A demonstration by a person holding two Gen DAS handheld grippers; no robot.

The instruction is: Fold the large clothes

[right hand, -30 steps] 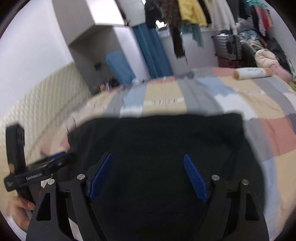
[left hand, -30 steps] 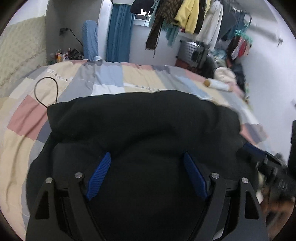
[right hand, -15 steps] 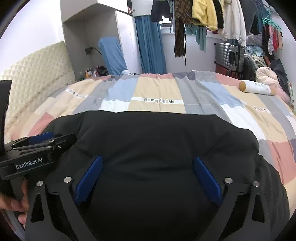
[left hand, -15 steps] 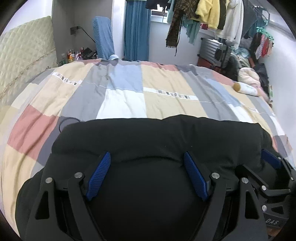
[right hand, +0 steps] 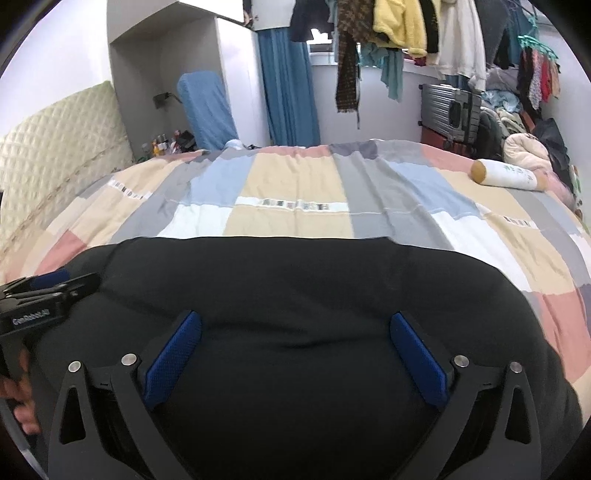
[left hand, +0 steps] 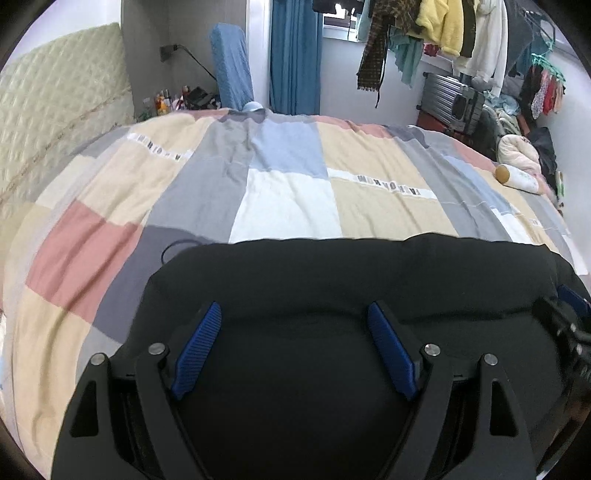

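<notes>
A large black garment [left hand: 351, 280] lies folded on the patchwork bedspread [left hand: 288, 199], filling the near half of both views; it also shows in the right wrist view [right hand: 295, 288]. My left gripper [left hand: 295, 314] is open just above the garment, its blue pads [left hand: 199, 343] wide apart with nothing between them. My right gripper [right hand: 295, 325] is open over the same garment, its blue pads [right hand: 173, 354] wide apart. The right gripper shows at the right edge of the left wrist view [left hand: 565, 317]. The left gripper shows at the left edge of the right wrist view [right hand: 40, 295].
A thin black cable loop [left hand: 177, 245] pokes out at the garment's left edge. A white cylindrical bolster [right hand: 506, 175] lies at the bed's far right. A quilted headboard [left hand: 55, 122] is left, hanging clothes [left hand: 443, 26] and a suitcase [left hand: 450, 103] behind.
Both grippers have drawn back toward the near edge and levelled out; more bedspread shows beyond the garment. The right gripper's jaws have opened wider. The garment lies still.
</notes>
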